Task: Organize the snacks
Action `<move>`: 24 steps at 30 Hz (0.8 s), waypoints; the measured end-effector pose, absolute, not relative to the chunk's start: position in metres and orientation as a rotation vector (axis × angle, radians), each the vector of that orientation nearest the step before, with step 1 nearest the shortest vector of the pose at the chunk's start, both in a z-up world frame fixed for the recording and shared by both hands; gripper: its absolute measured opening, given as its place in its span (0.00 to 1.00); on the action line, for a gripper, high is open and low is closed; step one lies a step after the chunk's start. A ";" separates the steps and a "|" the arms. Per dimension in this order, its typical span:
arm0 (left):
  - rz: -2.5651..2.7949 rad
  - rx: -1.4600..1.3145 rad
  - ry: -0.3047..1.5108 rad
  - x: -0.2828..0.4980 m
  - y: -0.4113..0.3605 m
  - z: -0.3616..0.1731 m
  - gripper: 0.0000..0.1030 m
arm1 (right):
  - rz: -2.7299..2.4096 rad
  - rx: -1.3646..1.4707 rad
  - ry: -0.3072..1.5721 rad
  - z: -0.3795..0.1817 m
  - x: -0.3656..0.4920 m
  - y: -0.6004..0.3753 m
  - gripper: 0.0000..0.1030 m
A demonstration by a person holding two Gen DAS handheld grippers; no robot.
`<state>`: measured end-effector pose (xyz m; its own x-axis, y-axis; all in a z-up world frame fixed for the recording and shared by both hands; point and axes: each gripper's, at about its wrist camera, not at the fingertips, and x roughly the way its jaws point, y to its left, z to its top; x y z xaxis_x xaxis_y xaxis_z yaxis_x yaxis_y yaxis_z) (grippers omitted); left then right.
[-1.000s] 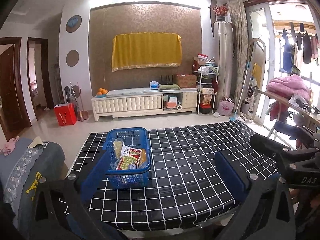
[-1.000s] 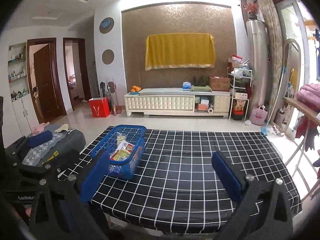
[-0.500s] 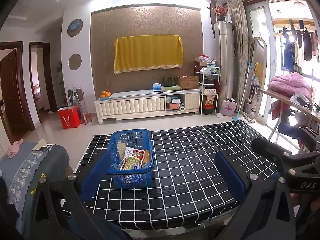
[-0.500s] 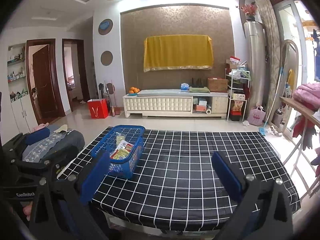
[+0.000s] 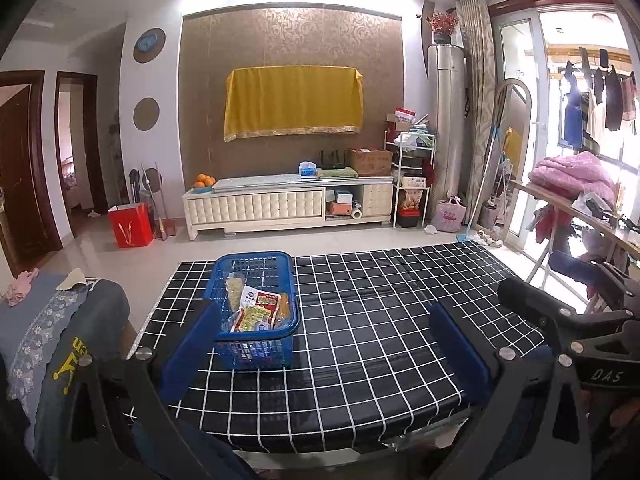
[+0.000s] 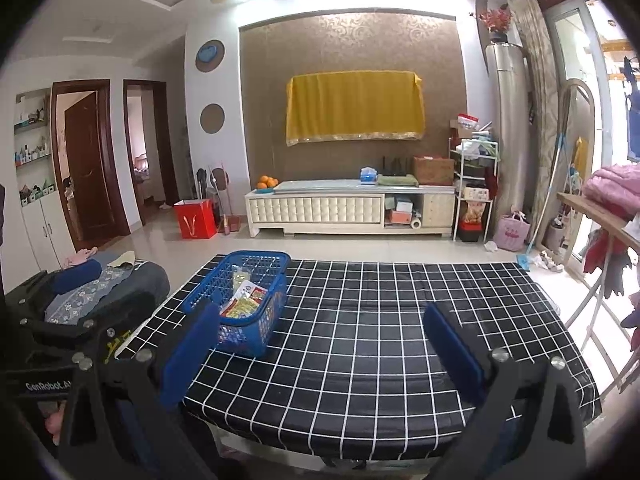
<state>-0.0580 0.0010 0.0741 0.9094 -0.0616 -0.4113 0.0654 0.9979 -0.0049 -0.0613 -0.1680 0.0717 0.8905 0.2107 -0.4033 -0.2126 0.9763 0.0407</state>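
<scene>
Snacks (image 5: 256,312): several packets lie piled inside the blue basket (image 5: 256,354); none shows loose on the cloth
Basket: stands on the black grid tablecloth (image 5: 360,340), at about 10 o'clock from the cloth's middle in both views
Left gripper (image 5: 324,352): jaws wide, holding nothing, back at the near table edge; its left pad overlaps the basket's near corner in view, contact not clear
Right gripper (image 6: 320,356): jaws wide, empty, also at the near edge, basket at its 10 o'clock
Stage: fits packets waiting to be sorted out, or packets already gathered in
Handling: thin packets crumple and slide, so a flat, gentle pinch on one edge would suit
Change: both views sit slightly higher than a second ago; basket and packets lie as they did
</scene>
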 end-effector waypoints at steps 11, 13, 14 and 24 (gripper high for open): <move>-0.079 -0.013 0.424 -0.061 0.004 0.076 1.00 | 0.214 -0.012 0.422 0.070 -0.064 -0.166 1.00; -0.081 -0.010 0.428 -0.061 0.002 0.076 1.00 | 0.205 -0.012 0.430 0.069 -0.064 -0.165 1.00; -0.085 -0.008 0.429 -0.061 0.002 0.076 1.00 | 0.204 -0.009 0.435 0.068 -0.063 -0.165 1.00; -0.085 -0.002 0.431 -0.062 0.000 0.076 1.00 | 0.208 0.006 0.438 0.070 -0.067 -0.167 1.00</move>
